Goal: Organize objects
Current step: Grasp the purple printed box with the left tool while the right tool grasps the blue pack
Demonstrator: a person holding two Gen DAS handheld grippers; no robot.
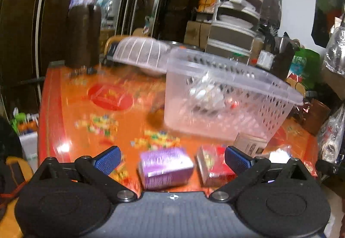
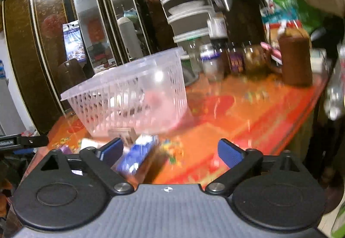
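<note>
Holding: nothing in either of my tongs; both views are smeared by motion blur
Left gripper (image 1: 172, 159): jaws spread wide apart, hovering over the near edge of the table, blue pads bare
Right gripper (image 2: 170, 151): jaws likewise wide apart, over the table's near edge, gripping nothing
Table (image 1: 71, 108): orange-red glossy cover with small coloured prints and a red emblem
Basket (image 1: 226, 95): clear plastic, slotted walls, upright toward the middle of the table; pale crumpled wrappers lie inside; I cannot tell what they are
Purple box (image 1: 166, 170): lying on the table at its near edge, between my left fingers, touching neither
Red box (image 1: 215, 168): just beside the purple box, close against my left gripper's right-hand pad; contact unclear
Printed card (image 1: 250, 144): at the basket's near foot, partly under its wall
Blue packet (image 2: 135, 158): lying at the near edge in the right wrist view, just beside that gripper's left-hand pad, in front of the basket
Brown canister (image 2: 296, 61): upright near the far right edge of the table
Jars (image 2: 235, 61): a row standing along the far edge, between basket and canister
White cover (image 1: 140, 52): ribbed dome at the far edge, behind the basket
Tiered rack (image 1: 235, 13): stacked trays past the table's far edge
</note>
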